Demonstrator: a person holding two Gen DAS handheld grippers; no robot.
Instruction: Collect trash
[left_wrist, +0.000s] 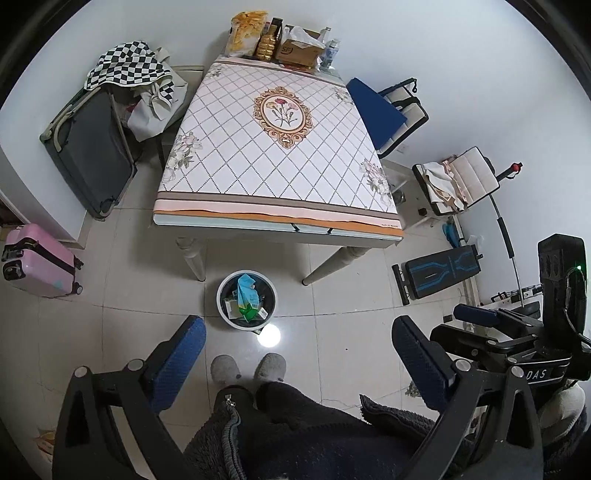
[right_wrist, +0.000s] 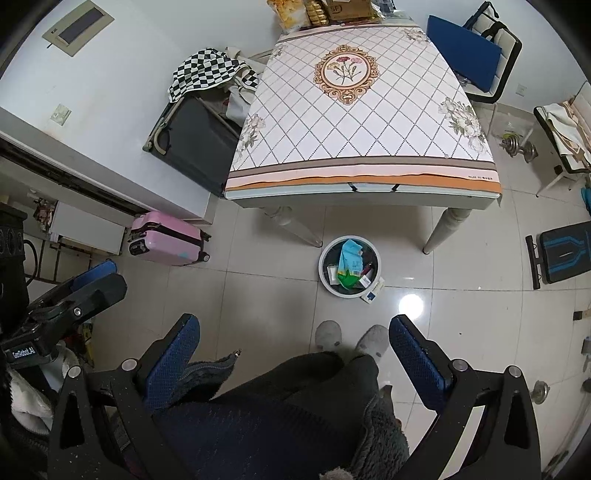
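Note:
A round white bin (left_wrist: 222, 295) with a dark liner stands on the floor in front of the table; it also shows in the right wrist view (right_wrist: 325, 282). It holds a blue-green wrapper (left_wrist: 246, 295) (right_wrist: 350, 266) and several small cartons. A small card (right_wrist: 373, 293) lies on the floor against the bin's rim. My left gripper (left_wrist: 297, 350) is open and empty, held high above the floor and the person's legs. My right gripper (right_wrist: 293, 350) is open and empty at a similar height. Each gripper appears at the edge of the other's view.
A table (left_wrist: 277, 155) (right_wrist: 362, 122) with a floral diamond-pattern cloth stands behind the bin, with snack bags and boxes (left_wrist: 280, 40) at its far end. A pink suitcase (right_wrist: 166, 242), a folded cot (left_wrist: 92, 155), chairs (left_wrist: 391, 110) and a fitness bench (left_wrist: 439, 275) ring the tiled floor.

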